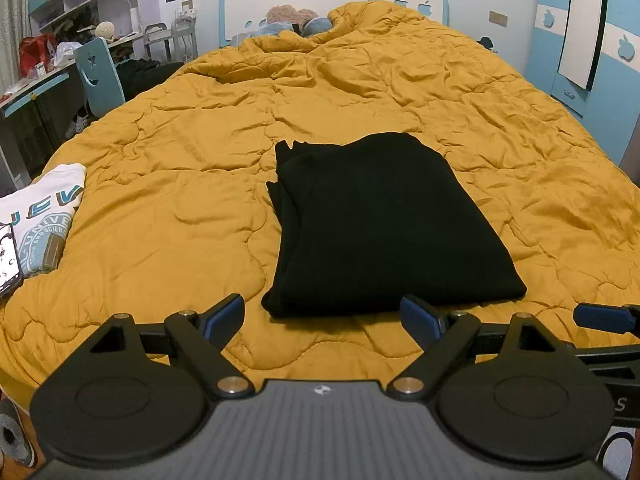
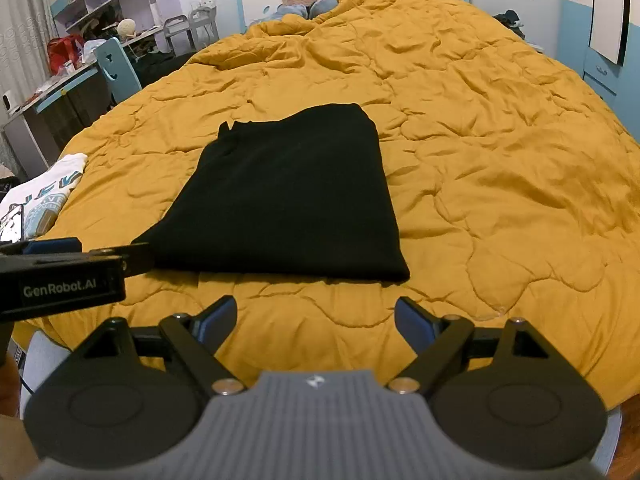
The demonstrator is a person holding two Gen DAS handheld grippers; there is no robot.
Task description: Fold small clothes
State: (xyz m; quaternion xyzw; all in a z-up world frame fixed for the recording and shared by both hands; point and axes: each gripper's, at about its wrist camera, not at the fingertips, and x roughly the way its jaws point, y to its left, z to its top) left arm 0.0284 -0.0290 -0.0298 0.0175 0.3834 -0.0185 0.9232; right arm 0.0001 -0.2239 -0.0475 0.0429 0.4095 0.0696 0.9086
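Note:
A black garment [image 1: 384,228] lies folded into a flat rectangle on the mustard quilt [image 1: 160,184]; it also shows in the right wrist view [image 2: 288,196]. My left gripper [image 1: 322,320] is open and empty, just short of the garment's near edge. My right gripper [image 2: 316,320] is open and empty, a little back from the garment's near edge, over bare quilt [image 2: 500,184]. The left gripper's body shows at the left of the right wrist view [image 2: 60,276]. A right fingertip shows at the right edge of the left wrist view [image 1: 604,318].
A folded white printed T-shirt [image 1: 44,216] lies at the quilt's left edge with a phone [image 1: 9,260] on it. A blue chair [image 1: 100,72] and a cluttered desk [image 1: 36,84] stand to the left. A headboard [image 1: 332,4] and a blue wardrobe [image 1: 592,40] stand beyond.

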